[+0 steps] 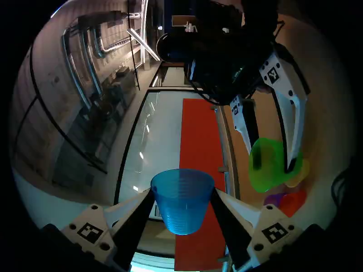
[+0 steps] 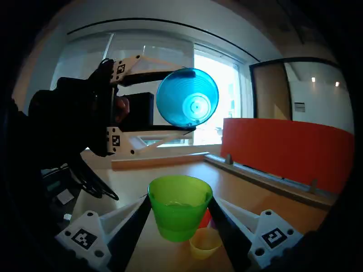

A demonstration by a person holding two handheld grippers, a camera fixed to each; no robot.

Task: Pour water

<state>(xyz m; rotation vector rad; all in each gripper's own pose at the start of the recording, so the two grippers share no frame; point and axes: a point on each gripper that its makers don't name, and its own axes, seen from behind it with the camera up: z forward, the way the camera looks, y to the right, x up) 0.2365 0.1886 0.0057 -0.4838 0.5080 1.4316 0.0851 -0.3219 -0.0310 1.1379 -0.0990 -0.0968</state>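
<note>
My left gripper (image 1: 182, 209) is shut on a blue cup (image 1: 182, 205). In the right gripper view that blue cup (image 2: 187, 97) lies on its side, mouth toward the camera, held in the left gripper (image 2: 181, 99) above the green cup. My right gripper (image 2: 180, 216) is shut on a green cup (image 2: 180, 206), upright, with a little water in it. In the left gripper view the green cup (image 1: 267, 164) sits between the right gripper's (image 1: 272, 165) white fingers, to the right of the blue cup.
A wooden table (image 2: 254, 195) lies below, with a red divider panel (image 2: 290, 145) along it. Small yellow (image 2: 205, 242), red and purple cups (image 1: 290, 201) stand on the table beside the green cup. A gloved hand (image 2: 68, 118) holds the left gripper. Windows (image 2: 213, 86) lie behind.
</note>
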